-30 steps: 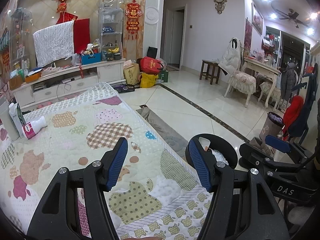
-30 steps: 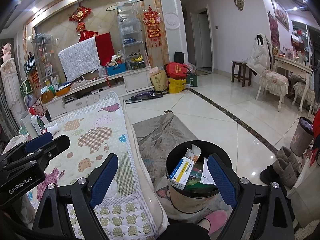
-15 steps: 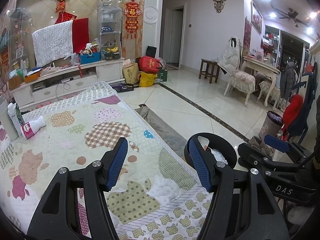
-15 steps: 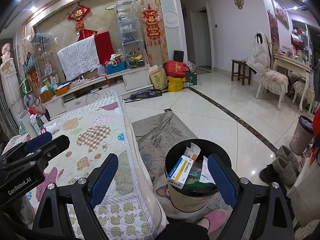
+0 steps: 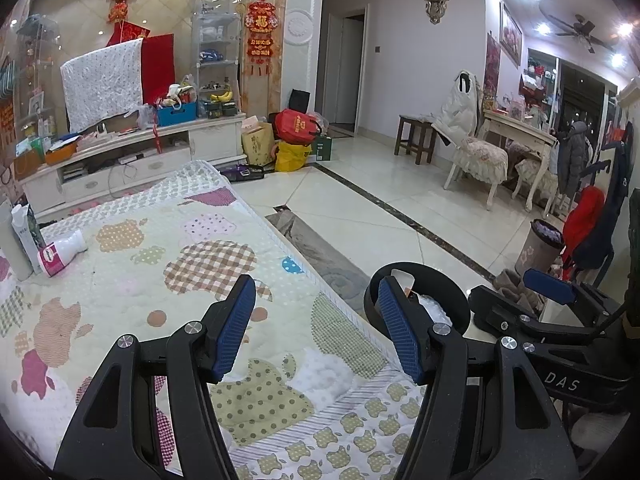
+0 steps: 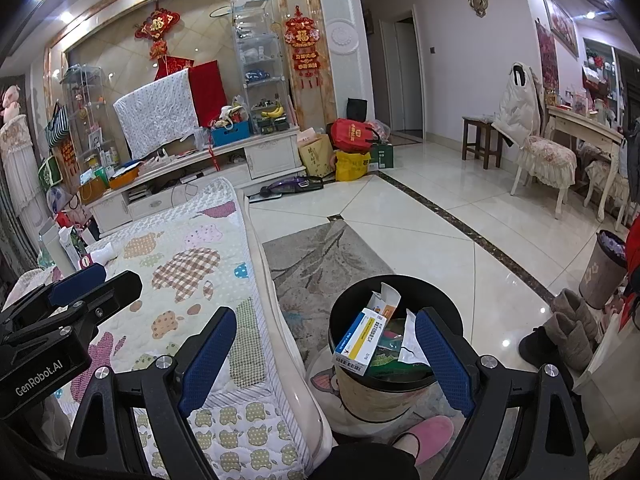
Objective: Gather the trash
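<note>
You are holding the left gripper (image 5: 316, 324) with its fingers (image 5: 236, 328) parted and nothing between them, hovering over the near end of the bed (image 5: 132, 280). Your right gripper (image 6: 326, 356) is spreading its fingers (image 6: 444, 360) wide and empty, just off the bed's side edge, above the bin (image 6: 376, 392). The bin is standing on the floor right beside the bed, already holding a blue-and-white box (image 6: 360, 340) leaning at its rim, with paper (image 6: 410, 340) and other scraps. A pink slipper (image 6: 424, 434) is showing by the bin's base. Well up the bed, near its far left edge, a white bottle (image 5: 60, 250) with a pink label is lying on its side beside an upright carton (image 5: 26, 234).
</note>
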`<state>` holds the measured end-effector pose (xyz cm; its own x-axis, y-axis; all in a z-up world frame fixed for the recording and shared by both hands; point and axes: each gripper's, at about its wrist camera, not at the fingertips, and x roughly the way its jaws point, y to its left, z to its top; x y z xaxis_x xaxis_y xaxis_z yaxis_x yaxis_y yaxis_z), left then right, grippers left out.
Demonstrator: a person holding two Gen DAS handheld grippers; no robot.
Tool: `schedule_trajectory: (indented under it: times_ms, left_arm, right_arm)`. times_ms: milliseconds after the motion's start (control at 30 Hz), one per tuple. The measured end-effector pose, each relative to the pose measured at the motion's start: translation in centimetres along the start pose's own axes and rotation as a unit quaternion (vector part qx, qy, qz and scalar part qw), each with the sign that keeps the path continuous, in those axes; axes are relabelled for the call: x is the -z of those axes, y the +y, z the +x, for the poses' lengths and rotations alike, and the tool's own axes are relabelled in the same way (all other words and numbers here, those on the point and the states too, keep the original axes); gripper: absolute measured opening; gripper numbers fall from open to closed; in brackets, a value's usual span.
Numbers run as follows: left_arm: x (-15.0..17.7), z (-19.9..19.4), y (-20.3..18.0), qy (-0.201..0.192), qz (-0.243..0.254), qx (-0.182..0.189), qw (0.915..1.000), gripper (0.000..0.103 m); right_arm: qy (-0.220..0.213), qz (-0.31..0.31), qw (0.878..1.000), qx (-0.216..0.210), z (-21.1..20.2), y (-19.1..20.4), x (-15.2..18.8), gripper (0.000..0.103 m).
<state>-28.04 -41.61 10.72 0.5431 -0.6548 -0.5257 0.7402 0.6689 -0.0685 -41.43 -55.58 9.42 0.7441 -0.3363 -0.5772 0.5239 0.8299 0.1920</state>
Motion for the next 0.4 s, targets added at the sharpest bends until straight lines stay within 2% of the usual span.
schedule_trajectory:
  times_ms: [400]
  left_arm:
    - [0.2, 0.6, 1.2, 0.013, -0.017, 0.007, 0.9997, 0.063]
  right_arm:
    - [0.013, -0.004, 1.0, -0.001, 0.4, 0.2, 0.5, 0.089]
